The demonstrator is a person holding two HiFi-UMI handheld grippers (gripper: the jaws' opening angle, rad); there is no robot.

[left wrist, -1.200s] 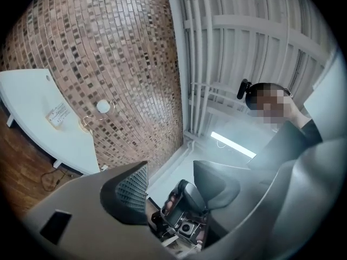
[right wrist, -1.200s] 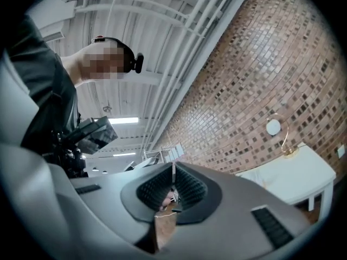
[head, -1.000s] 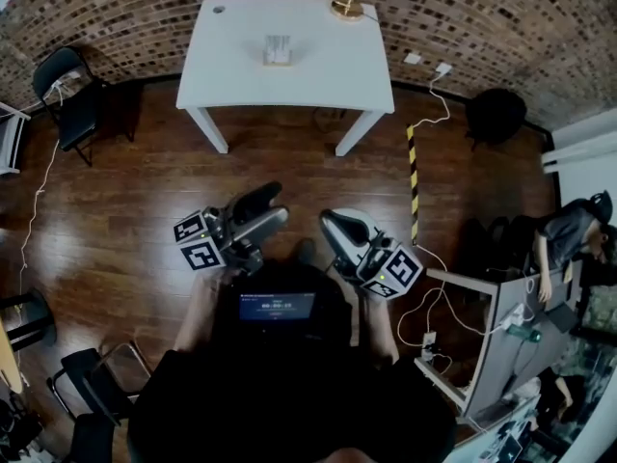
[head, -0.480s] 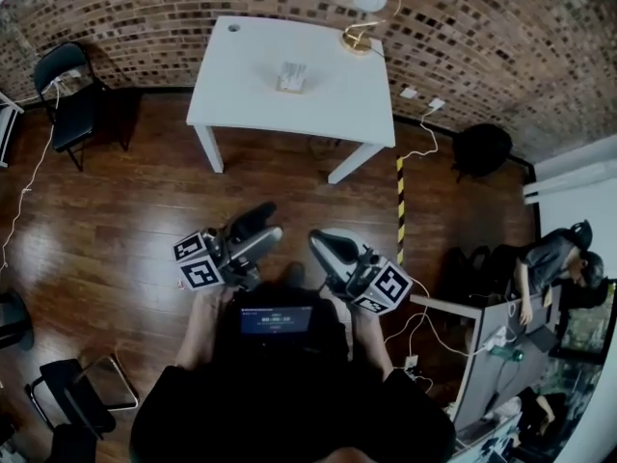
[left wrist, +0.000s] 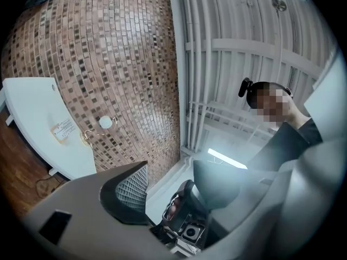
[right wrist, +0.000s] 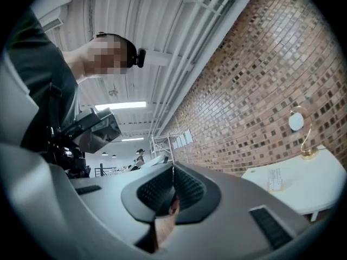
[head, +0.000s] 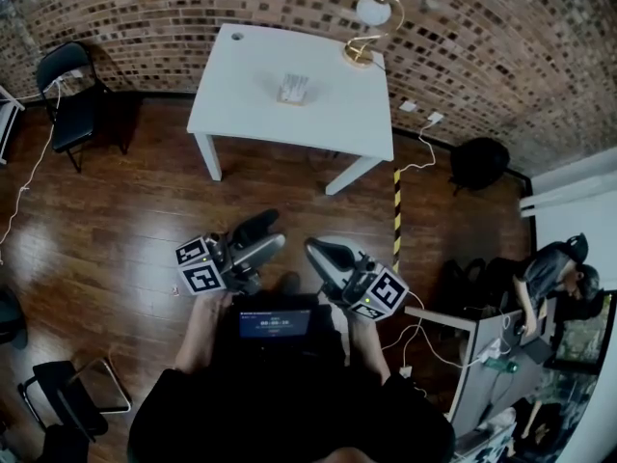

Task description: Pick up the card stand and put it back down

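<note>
The card stand (head: 292, 89) is a small pale holder standing on the white table (head: 241, 114) by the brick wall, far ahead of me. It also shows small in the left gripper view (left wrist: 64, 130) and the right gripper view (right wrist: 275, 179). Both grippers are held close to my body over the wooden floor, well short of the table. My left gripper (head: 273, 230) is open, with a wide gap between its jaws (left wrist: 168, 183) and nothing in it. My right gripper (head: 313, 249) is shut, its ribbed pads (right wrist: 184, 186) pressed together on nothing.
A gold lamp with a white globe (head: 366, 27) stands at the table's far right corner. A black chair (head: 72, 95) is at the left wall, a black stool (head: 479, 162) at the right. Yellow-black tape (head: 395, 210) and cables run on the floor. A person (head: 554, 268) sits at a desk, right.
The table, card stand and lamp have slid lower in the head view, and the lamp has come fully into sight. Both grippers stay close to my body, jaws unchanged.
</note>
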